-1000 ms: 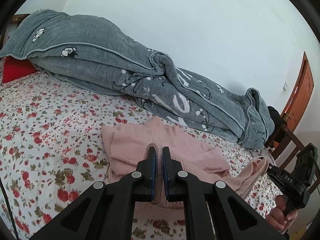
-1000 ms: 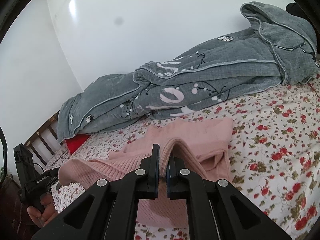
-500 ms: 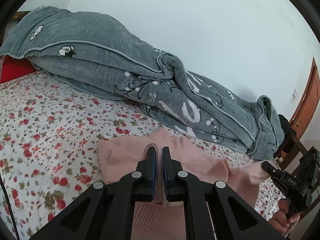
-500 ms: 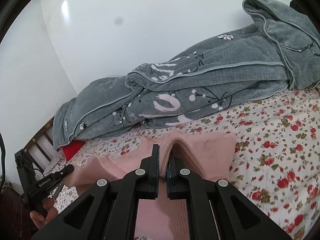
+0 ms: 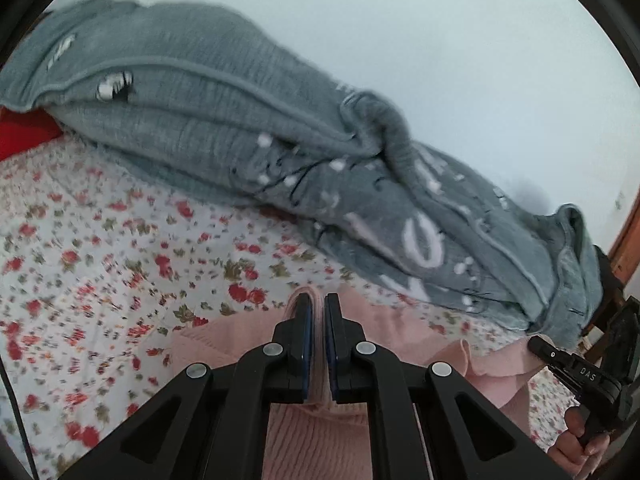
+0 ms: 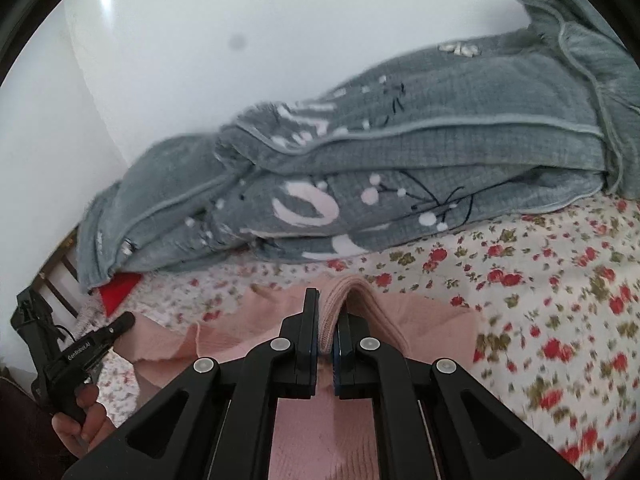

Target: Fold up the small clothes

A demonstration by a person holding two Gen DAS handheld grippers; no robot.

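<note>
Pink sweater (image 5: pixel 316 440) hem hidden inside clamped left gripper (image 5: pixel 317 312).

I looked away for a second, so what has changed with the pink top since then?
Both claws, left claw and right claw, carried the pink top's pinched edge forward toward the grey quilt, so less of the garment shows ahead of them. Both grips stayed shut; quilt and floral sheet are unchanged.
</note>
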